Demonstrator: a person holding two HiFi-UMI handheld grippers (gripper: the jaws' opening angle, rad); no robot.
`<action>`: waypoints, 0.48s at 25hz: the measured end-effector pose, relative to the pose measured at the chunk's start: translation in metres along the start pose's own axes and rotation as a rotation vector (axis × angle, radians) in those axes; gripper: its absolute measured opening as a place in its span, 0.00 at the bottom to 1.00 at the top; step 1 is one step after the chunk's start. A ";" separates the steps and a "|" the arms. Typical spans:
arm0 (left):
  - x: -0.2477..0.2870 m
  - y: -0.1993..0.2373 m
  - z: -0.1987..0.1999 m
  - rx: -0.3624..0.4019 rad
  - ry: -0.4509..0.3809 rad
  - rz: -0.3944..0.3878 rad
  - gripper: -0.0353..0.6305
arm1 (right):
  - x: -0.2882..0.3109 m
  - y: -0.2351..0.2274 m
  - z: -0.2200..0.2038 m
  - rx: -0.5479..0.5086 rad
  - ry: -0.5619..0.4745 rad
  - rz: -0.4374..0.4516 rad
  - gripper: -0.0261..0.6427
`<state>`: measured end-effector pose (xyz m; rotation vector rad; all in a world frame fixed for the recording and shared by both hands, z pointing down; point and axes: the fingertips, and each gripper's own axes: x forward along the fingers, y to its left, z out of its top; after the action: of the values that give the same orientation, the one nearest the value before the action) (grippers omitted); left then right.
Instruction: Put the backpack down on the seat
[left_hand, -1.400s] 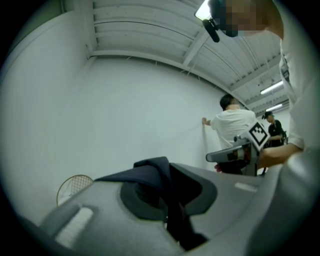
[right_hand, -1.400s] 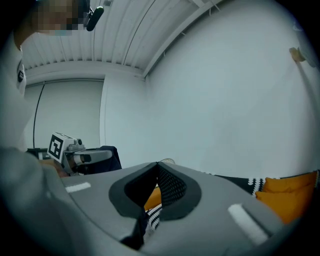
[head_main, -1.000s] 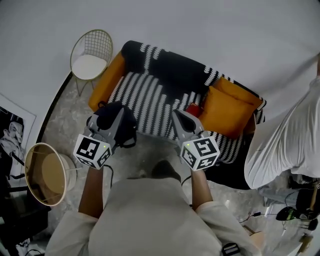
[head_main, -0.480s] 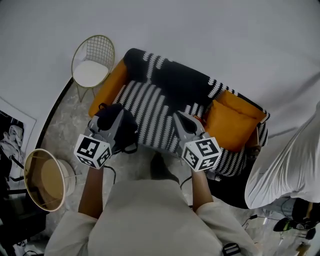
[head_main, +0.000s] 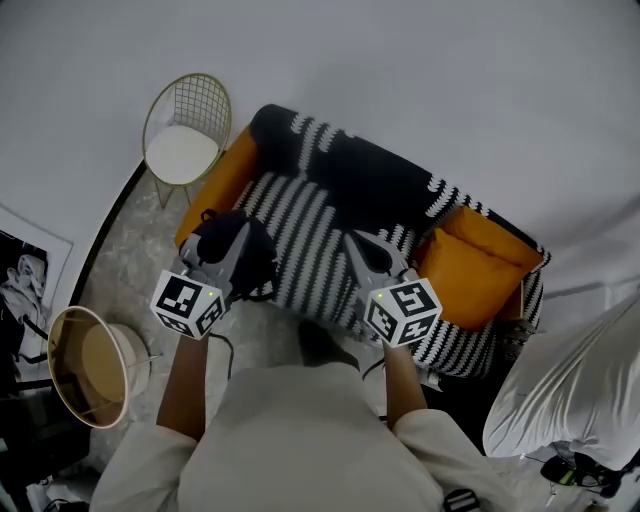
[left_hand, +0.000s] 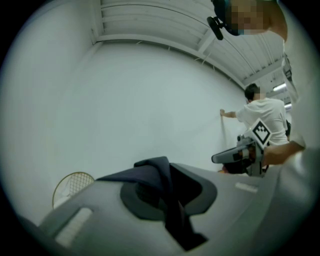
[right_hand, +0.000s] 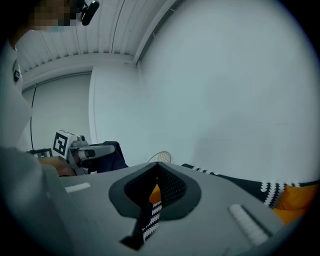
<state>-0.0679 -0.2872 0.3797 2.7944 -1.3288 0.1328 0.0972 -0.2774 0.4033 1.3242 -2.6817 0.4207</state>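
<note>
The left hand-held gripper (left_hand: 167, 187) has its jaws pinched nearly together on a fold of dark navy fabric that runs up between them and drapes over the left jaw. This is part of the black soft backpack (head_main: 262, 258). In the head view the backpack bunches around the front of that hand-held gripper, over the front left corner of the sofa, where the grey stone floor (head_main: 130, 260) meets the seat. In the right gripper view it hangs as a dark mass beneath the left hand-held gripper. No view shows whether its bottom touches the seat.

The right hand-held gripper (right_hand: 155, 182) has its jaws drawn in to a thin slit with nothing in it. Through the slit show only a sliver of orange and the stripes of the black-and-white striped knitted throw (head_main: 300, 230). That throw covers the seat and back of the orange sofa (head_main: 215, 185). In the head view this hand-held gripper hovers over the striped seat, just left of the orange square cushion (head_main: 470, 270).

A gold wire chair with a white pad (head_main: 185, 125) stands beside the sofa's left arm. A person in white clothing (head_main: 570, 390) stands at the right.
</note>
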 end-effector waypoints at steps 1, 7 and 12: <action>0.010 0.006 -0.002 -0.003 0.005 0.006 0.11 | 0.009 -0.009 0.000 -0.001 0.011 0.003 0.05; 0.058 0.052 -0.016 -0.032 0.031 0.050 0.11 | 0.062 -0.049 -0.003 0.002 0.084 0.020 0.05; 0.092 0.091 -0.029 -0.058 0.054 0.094 0.11 | 0.104 -0.071 -0.004 -0.012 0.148 0.067 0.05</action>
<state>-0.0820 -0.4132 0.4178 2.6620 -1.4276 0.1692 0.0901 -0.3966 0.4450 1.1541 -2.6079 0.4888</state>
